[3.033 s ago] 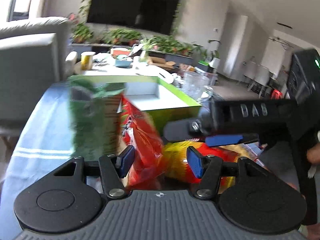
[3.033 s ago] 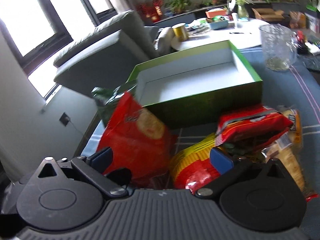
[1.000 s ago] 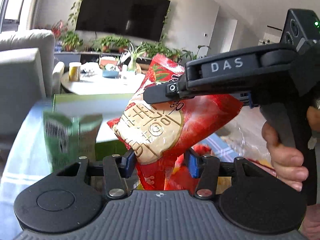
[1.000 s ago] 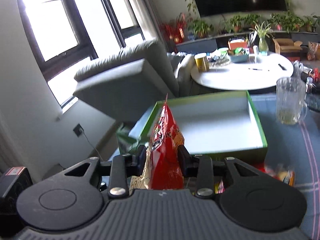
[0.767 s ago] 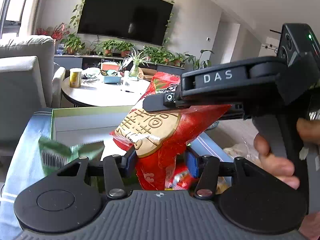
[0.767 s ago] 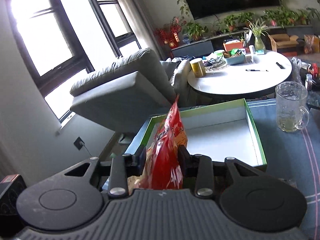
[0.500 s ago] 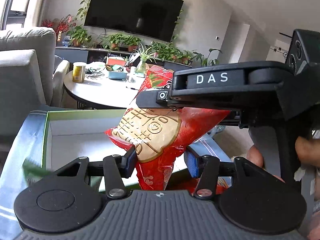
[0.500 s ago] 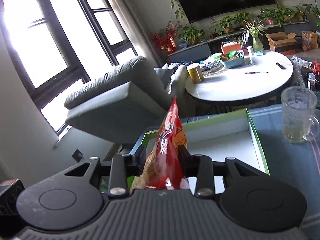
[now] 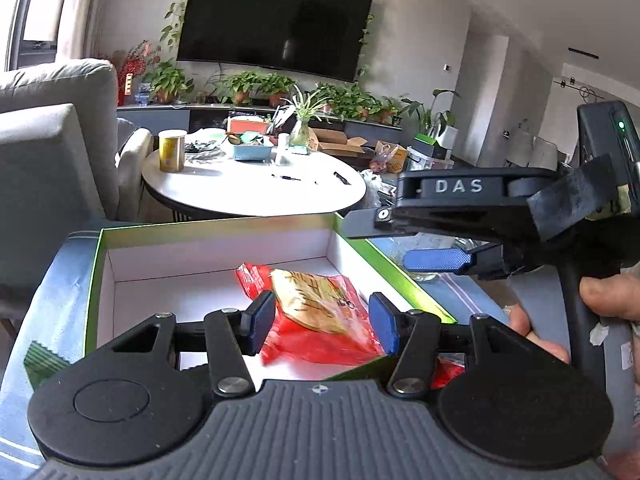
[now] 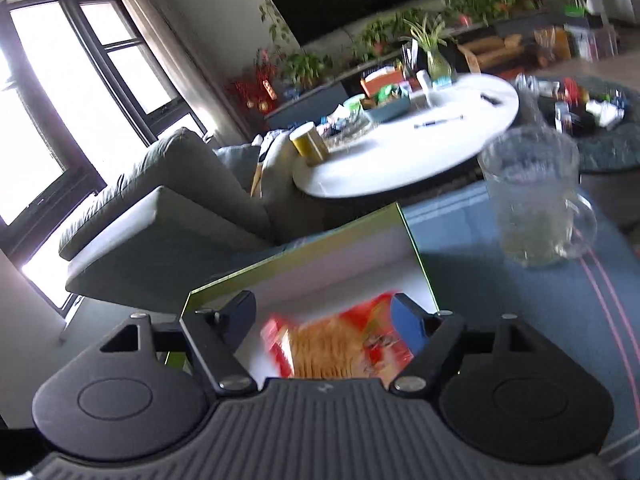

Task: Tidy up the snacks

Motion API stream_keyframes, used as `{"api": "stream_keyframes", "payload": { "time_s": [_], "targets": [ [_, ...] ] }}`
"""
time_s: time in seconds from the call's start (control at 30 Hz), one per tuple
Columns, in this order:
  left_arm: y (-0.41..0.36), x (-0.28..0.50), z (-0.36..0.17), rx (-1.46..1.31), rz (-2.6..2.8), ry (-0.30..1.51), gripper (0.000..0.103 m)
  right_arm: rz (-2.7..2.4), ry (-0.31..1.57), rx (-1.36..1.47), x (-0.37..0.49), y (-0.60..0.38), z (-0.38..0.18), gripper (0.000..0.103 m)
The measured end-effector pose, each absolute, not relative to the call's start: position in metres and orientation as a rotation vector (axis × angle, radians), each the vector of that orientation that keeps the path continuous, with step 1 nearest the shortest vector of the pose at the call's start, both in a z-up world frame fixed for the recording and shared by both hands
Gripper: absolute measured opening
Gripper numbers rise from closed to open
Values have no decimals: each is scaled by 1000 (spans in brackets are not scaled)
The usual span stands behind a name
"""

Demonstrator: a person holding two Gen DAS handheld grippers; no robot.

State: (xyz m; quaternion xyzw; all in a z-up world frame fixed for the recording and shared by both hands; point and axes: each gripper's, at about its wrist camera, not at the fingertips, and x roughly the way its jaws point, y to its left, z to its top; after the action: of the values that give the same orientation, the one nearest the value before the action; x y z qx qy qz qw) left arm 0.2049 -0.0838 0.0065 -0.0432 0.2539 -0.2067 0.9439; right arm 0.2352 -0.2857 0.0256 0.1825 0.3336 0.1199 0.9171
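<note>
The left gripper stood empty, its jaws opening above the red snack bag, which lay loose inside the green box. The right gripper was opening too, holding nothing. Other snacks likely remained outside.

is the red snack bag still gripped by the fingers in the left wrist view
No, the red snack bag lies on the floor of the green box, clear of both grippers.

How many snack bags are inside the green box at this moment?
1. A red snack bag lies flat on the white floor of the green box, toward its right wall. The claws block the near part, so more may be hidden.
</note>
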Motion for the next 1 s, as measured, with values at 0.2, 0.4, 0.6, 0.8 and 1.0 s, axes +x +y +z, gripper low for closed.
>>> {"api": "stream_keyframes", "payload": {
  "time_s": [0.2, 0.4, 0.6, 0.8, 1.0],
  "targets": [
    [-81, 198, 14, -88, -433, 507, 53, 273, 675, 299, 215, -264, 42, 80],
    [-74, 187, 19, -90, -427, 490, 55, 293, 662, 251, 200, -255, 54, 80],
    [-61, 170, 27, -105, -411, 478, 59, 313, 643, 233, 178, -250, 67, 80],
    [-41, 142, 40, -112, -383, 427, 66, 307, 627, 224, 158, -243, 78, 80],
    [-20, 116, 47, -108, -354, 394, 69, 336, 629, 217, 135, -229, 81, 80]
  ]
}}
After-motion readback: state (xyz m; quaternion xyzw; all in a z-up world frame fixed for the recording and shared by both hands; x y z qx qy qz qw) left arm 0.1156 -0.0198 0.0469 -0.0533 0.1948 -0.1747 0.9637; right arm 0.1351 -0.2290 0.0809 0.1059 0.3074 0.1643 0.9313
